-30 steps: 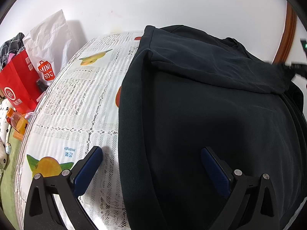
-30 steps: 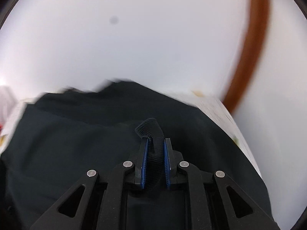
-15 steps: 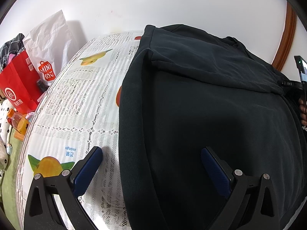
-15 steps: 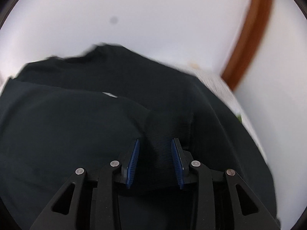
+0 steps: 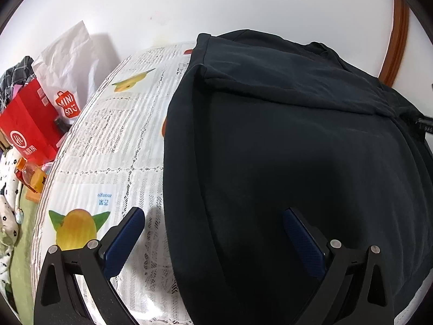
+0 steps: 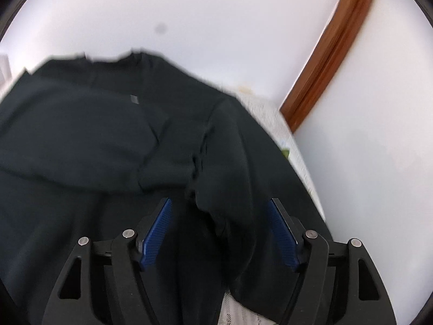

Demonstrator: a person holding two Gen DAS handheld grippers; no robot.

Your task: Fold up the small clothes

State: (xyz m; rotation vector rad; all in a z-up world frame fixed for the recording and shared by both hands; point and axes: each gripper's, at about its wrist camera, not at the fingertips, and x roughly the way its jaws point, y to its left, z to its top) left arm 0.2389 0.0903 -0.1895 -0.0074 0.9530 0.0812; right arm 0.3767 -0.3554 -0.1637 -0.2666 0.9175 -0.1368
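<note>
Black tool (image 6: pixel 219 233), blue ribbed pads (image 6: pixel 157 233), silver screws.

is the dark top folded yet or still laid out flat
Partly folded: on the dark top a sleeve lies across the chest, while the body below it lies spread on the tablecloth.

"MINISO" on white bag (image 5: pixel 66 81); "mango", upside down, on tablecloth (image 5: pixel 108 146)

Red paper bag (image 5: pixel 25 124) beside a white Miniso bag (image 5: pixel 67 73).
</note>
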